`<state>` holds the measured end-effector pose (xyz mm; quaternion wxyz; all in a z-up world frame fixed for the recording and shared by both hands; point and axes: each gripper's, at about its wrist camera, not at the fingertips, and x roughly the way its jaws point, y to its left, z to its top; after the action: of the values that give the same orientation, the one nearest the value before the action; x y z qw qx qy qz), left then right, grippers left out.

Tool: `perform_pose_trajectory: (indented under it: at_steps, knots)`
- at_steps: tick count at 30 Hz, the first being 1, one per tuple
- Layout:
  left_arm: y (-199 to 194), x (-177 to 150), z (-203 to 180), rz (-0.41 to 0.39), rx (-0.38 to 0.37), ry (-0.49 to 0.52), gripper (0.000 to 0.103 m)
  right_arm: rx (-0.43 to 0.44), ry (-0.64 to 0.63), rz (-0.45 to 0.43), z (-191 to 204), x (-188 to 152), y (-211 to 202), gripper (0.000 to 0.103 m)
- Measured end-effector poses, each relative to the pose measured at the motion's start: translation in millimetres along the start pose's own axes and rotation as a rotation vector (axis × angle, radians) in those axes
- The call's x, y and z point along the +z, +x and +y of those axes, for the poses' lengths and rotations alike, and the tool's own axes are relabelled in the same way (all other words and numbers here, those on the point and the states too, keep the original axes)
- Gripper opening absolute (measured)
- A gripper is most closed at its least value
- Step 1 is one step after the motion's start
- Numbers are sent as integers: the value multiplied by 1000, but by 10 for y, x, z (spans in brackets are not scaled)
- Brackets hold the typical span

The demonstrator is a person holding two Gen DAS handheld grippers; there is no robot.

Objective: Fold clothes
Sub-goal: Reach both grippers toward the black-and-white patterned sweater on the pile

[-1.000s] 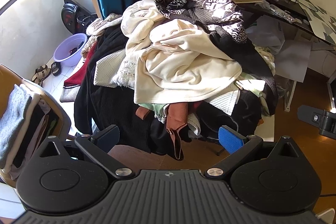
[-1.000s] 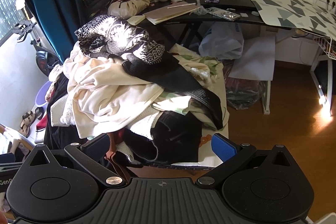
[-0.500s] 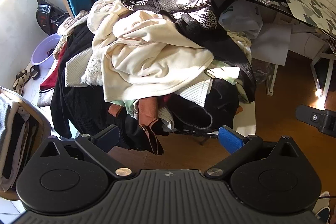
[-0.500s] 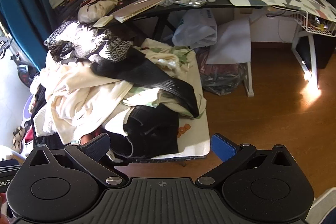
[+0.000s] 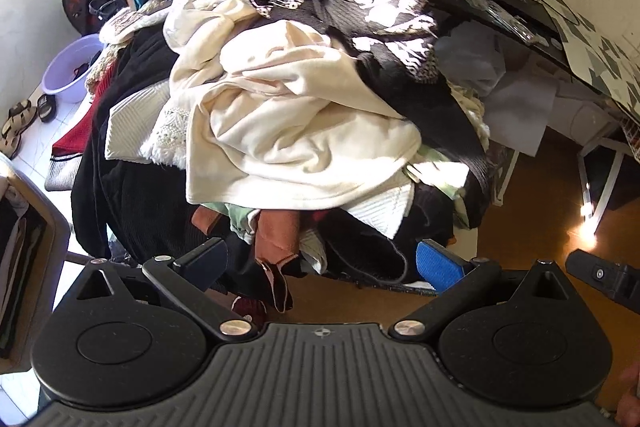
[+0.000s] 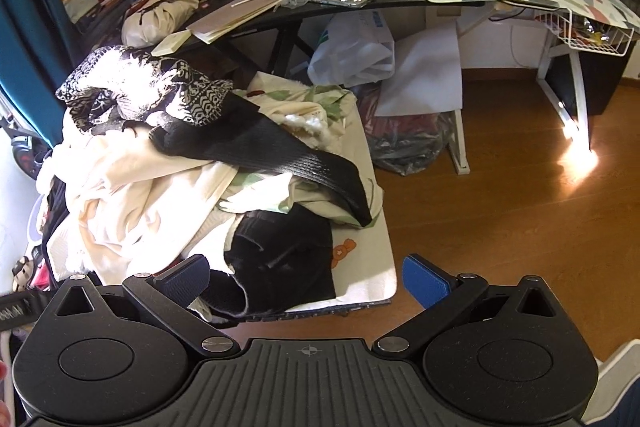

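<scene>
Sunlit bedroom, wood floor (image 6: pixel 480 211). Low table (image 6: pixel 376 259) heaped with unfolded clothes (image 5: pixel 304 131). Left tongs (image 5: pixel 324 261) and right tongs (image 6: pixel 306 277): spread wide, empty, short of pile. Step: choosing a garment. Next: clean grip on one top piece.

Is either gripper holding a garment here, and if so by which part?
Nothing is held. The left gripper and right gripper both have their jaws wide apart and empty, short of the clothes pile.

both wrist views look forward and down from near the clothes pile (image 5: pixel 304 115), sharing it, the right view taking in the desk (image 6: pixel 360 7) beyond
</scene>
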<state>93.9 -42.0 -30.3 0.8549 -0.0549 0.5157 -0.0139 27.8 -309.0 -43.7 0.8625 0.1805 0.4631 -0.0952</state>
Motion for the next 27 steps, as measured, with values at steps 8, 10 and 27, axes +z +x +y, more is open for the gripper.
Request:
perform_pose_trajectory:
  at_steps: [8, 10, 27]
  knots:
    - [22, 720, 1047, -219, -45, -192, 103, -48, -58, 28, 591, 277, 451, 102]
    - [52, 860, 1306, -298, 7, -225, 103, -73, -78, 44, 777, 370, 612, 102]
    - [943, 1550, 2845, -336, -81, -461, 103, -118, -220, -50, 2345, 1194, 1164, 102]
